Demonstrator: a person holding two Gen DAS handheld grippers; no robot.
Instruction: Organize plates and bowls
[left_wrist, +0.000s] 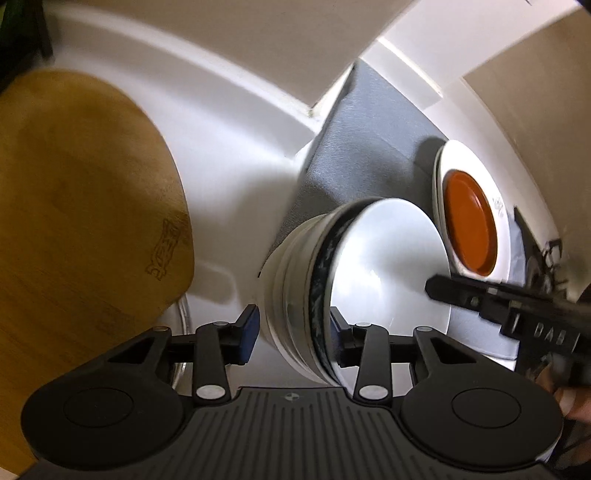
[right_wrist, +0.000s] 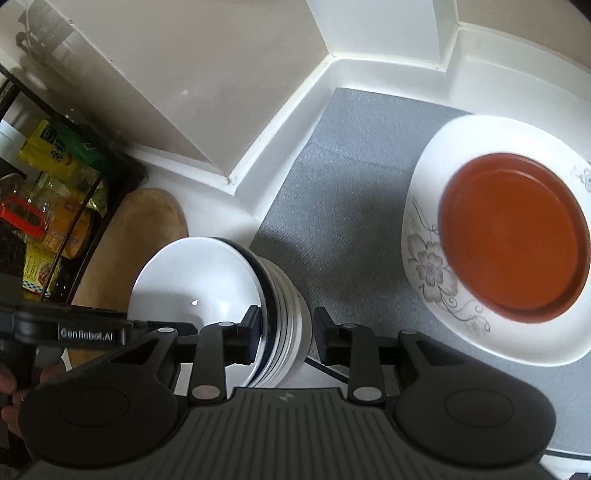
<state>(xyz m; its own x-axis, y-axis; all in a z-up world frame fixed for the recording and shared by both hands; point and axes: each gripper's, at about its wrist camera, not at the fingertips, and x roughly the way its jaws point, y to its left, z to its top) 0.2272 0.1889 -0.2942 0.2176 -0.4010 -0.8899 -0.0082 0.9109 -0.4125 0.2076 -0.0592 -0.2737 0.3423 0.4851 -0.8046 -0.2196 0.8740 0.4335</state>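
2 grippers come at 1 stack of bowls (left_wrist: 332, 291) from opposite sides. The stack is tipped over on its side near the edge of a gray mat (left_wrist: 354, 147), partly over the white counter (left_wrist: 221, 155).

The left gripper (left_wrist: 291, 334) has its jaws open wide around the bowl rims. 1 blue pad (left_wrist: 248, 338) sits apart from the outside of the stack, and the other is inside the top bowl's rim. The right gripper (right_wrist: 284, 334) also has open jaws, with 1 finger inside the top bowl and 1 outside the stack. I cannot tell if any pad touches the bowls.

1 orange plate (right_wrist: 513, 236) lies in a big white plate with gray flowers (right_wrist: 428, 266) on the mat, well apart from the stack. Bare mat lies between them. 1 wooden board (left_wrist: 85, 221) stands close on the other side of the stack. A white raised edge (right_wrist: 295, 107) runs along the back of the counter and mat.
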